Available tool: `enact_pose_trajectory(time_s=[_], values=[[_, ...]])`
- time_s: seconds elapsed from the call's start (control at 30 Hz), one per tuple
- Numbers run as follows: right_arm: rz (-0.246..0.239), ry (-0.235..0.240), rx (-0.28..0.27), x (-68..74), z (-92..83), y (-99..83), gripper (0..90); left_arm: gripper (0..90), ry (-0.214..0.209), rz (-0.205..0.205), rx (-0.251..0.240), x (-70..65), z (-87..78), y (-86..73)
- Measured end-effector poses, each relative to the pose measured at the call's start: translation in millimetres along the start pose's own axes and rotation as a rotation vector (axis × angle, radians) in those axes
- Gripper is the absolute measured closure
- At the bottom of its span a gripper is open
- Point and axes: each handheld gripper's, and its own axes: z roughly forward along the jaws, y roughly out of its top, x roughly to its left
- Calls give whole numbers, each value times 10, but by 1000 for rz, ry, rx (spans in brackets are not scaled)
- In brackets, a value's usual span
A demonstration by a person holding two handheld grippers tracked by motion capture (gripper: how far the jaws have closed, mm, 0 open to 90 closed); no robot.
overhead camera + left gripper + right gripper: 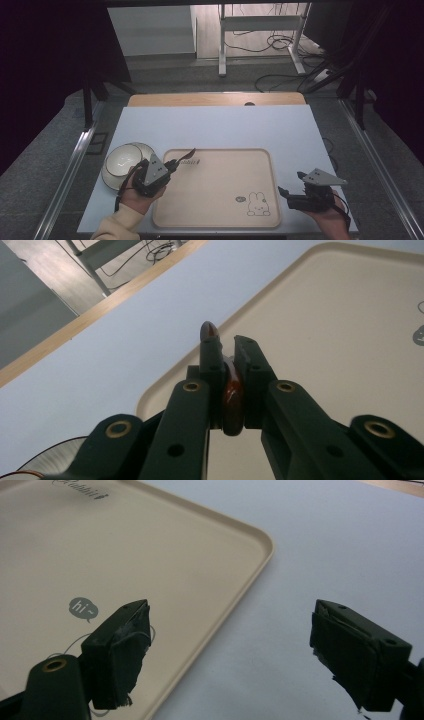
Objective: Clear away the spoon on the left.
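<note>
High view shows the left tongs (172,163) pinching a dark spoon (186,156) by its handle, bowl end raised over the far left corner of the beige tray (215,200). In the left gripper view the reddish-brown handle (232,395) sits pressed between the two black jaws, its tip poking out above them. The right tongs (292,186) hover spread wide and empty over the tray's right rim, near the printed rabbit (258,205).

The grip looks narrow and the handle glossy, so the spoon could well pivot or slip if the hand tilts or swings fast; falling from there it would likely land on the tray's raised lip and bounce onto the counter (215,127). A white bowl (121,162) sits just left of the left hand, touching or nearly touching the tray's edge, and a careless pull back could knock it toward the counter's left side, which is close.

The tray's middle is bare, with wide room. The counter beyond the tray is open too. The right tongs have only a thin strip of counter before its right edge
</note>
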Motion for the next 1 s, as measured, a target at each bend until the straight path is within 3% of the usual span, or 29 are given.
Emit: enact_pose_trajectory(time_s=[0.67, 1.0], values=[[-3, 4, 4, 4, 9, -3, 168, 843, -20, 43, 60, -131, 107, -68], [-4, 4, 3, 2, 5, -6, 168, 842, -11, 62, 67, -192, 123, -103]])
